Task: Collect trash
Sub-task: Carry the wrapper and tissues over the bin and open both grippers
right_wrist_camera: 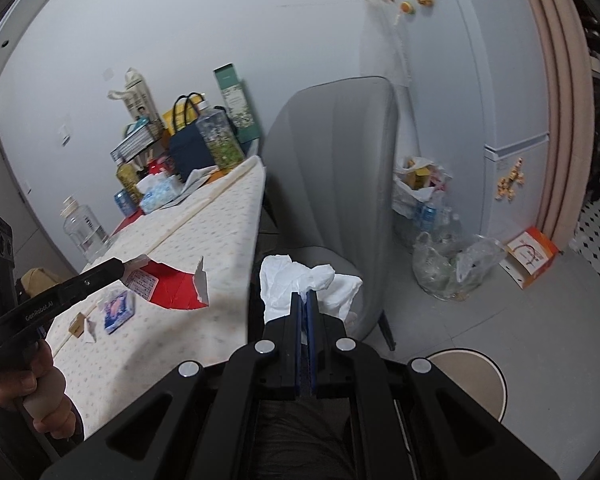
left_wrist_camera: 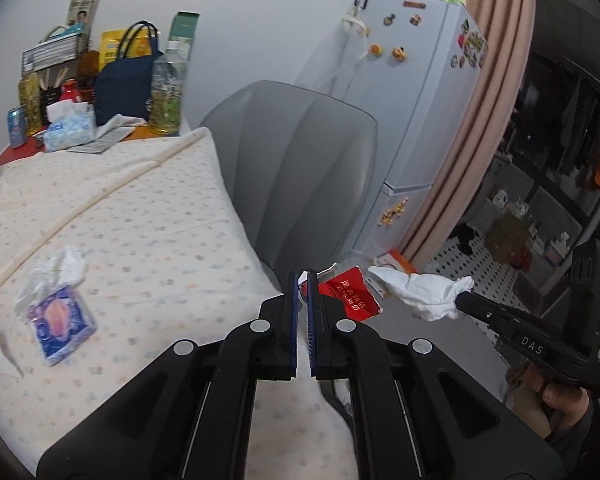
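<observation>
Left gripper (left_wrist_camera: 303, 280) fingers clamp red packet (left_wrist_camera: 350, 294); right gripper (right_wrist_camera: 303, 296) fingers, tissue (right_wrist_camera: 300, 280).

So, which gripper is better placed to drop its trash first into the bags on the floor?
Probably the right. The right gripper, shut on the white tissue, is off the table's edge on the side of the trash bags. The left gripper, holding the red wrapper, is over the table.

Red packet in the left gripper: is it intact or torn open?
Torn open. The red packet shows a ragged white edge and a flap folded up, spread flat beyond the left gripper's shut fingers.
</observation>
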Demonstrator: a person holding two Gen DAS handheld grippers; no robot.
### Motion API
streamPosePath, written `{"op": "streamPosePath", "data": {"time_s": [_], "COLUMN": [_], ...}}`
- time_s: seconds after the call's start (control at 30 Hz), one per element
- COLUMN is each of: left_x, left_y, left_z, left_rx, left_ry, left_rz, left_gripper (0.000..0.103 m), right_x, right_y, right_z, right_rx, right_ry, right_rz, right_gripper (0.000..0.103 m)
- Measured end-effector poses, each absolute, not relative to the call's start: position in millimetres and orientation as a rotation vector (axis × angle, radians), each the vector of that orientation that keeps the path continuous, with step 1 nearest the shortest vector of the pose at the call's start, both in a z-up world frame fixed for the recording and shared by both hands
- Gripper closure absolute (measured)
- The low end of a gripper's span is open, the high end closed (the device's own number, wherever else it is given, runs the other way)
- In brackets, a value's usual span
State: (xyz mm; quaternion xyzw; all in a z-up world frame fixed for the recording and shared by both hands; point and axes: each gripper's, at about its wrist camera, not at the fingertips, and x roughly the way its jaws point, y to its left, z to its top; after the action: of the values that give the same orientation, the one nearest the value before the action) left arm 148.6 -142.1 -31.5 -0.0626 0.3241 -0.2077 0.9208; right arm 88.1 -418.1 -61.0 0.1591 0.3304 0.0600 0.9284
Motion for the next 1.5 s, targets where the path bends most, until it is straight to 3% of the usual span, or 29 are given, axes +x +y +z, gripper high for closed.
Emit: {"op": "streamPosePath", "data": {"time_s": [0.63, 0.9, 0.93, 0.97, 1.0, 1.43, 1.5], "left_x": [188.1, 195.7, 196.1, 196.8, 197.2, 189.2, 184.7], "left_y": [-289.0, -335.1, -340.1, -343.1, -346.6, -397.8, -405.5], "left_z": [-81.6, -108.5, -112.4, -115.2, -117.8, -144.1, -148.9], "left_rx": [0.026, 0.085, 0.09, 0.093, 0.097, 0.121, 0.12], "left_ry": [0.823, 0.897, 0.908, 0.916, 0.922, 1.027, 1.054], "left_rz": [-0.593, -0.635, -0.639, -0.641, -0.642, -0.771, -0.804], "left_gripper": [0.098, 0.098, 0.098, 0.098, 0.098, 0.097, 0.071], "right_x": [85.7, 82.5, 82.9, 81.5, 78.6, 40.2, 34.7], "right_y": [-536.6, -561.5, -564.8, -568.0, -571.0, -632.8, -642.0], "right_z": [-148.9, -206.6, -217.9, -224.5, -226.9, -209.1, -204.8], "right_rx": [0.497, 0.588, 0.61, 0.632, 0.638, 0.666, 0.672], "right_ry": [0.781, 0.913, 0.95, 0.961, 0.954, 0.837, 0.816], "right_rz": [-0.085, -0.12, -0.119, -0.129, -0.141, -0.323, -0.35], "right_gripper": [0.099, 0.094, 0.08, 0.048, 0.039, 0.03, 0.03]}}
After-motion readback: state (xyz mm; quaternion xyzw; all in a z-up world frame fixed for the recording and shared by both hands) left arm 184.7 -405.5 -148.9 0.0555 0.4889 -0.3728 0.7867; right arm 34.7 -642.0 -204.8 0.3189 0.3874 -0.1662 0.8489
